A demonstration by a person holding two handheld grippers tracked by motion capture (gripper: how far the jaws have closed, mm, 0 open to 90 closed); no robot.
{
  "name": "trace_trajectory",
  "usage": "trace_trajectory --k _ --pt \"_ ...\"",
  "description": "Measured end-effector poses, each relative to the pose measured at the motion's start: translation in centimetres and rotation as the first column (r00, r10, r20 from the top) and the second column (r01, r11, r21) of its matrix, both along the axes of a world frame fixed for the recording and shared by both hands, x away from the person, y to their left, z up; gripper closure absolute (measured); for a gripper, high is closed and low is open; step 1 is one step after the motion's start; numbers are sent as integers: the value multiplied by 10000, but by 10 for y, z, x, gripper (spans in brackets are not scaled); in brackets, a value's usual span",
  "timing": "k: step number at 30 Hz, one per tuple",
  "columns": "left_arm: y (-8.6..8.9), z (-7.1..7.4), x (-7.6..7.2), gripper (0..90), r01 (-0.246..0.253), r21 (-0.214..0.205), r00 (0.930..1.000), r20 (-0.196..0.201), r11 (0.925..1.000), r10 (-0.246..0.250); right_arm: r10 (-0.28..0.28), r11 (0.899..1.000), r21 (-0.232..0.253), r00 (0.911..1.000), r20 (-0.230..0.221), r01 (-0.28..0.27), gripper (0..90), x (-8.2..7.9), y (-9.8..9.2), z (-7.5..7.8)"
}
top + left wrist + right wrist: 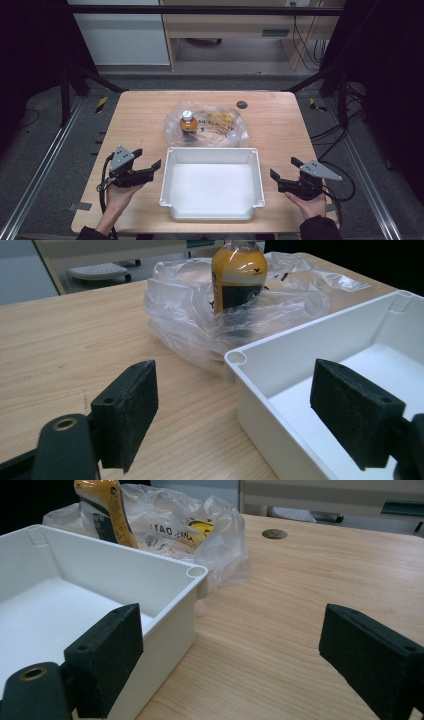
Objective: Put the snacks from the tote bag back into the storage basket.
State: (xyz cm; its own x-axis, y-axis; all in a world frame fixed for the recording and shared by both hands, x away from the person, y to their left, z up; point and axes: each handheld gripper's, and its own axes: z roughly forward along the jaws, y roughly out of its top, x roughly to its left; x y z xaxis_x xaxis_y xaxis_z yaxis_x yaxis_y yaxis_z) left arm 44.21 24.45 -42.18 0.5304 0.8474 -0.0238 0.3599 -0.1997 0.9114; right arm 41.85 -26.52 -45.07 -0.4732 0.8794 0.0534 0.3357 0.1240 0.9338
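A white plastic bin [212,155] sits empty at the table's near middle. Just behind it lies a crumpled clear plastic bag [220,131] with an orange-filled bottle [188,123] standing inside it and something yellow [223,118] beside the bottle. My left gripper [148,161] is open, held left of the bin; its own view looks past the bin's corner [236,358] toward the bottle [239,276]. My right gripper [284,168] is open too, to the right of the bin, and its view shows the bin's rim [196,572], the bag [200,525] and the bottle [106,507].
The wooden table [140,115] has a round dark grommet [242,104] near its far edge. A black frame and cables stand around the table. Bare wood lies on both sides of the bin.
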Motion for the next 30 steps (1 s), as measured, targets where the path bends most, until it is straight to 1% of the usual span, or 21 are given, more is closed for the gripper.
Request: trace_trajectory --k 14,21,22,30 --pt "-9 7 9 193 209 33 9997 94 9998 -210 -60 10000 1 10000 -1 60 107 0 -1 1" --pt "-12 12 14 199 268 -26 9995 164 9996 -267 -88 10000 -6 10000 -34 88 107 0 -1 1" --pt "-13 13 15 201 272 -83 9994 197 9996 -271 -97 10000 -12 9999 -37 97 107 0 -1 1" --pt "-16 15 20 203 274 -107 9994 205 9996 -272 -93 10000 -3 9999 -47 93 107 0 -1 1"
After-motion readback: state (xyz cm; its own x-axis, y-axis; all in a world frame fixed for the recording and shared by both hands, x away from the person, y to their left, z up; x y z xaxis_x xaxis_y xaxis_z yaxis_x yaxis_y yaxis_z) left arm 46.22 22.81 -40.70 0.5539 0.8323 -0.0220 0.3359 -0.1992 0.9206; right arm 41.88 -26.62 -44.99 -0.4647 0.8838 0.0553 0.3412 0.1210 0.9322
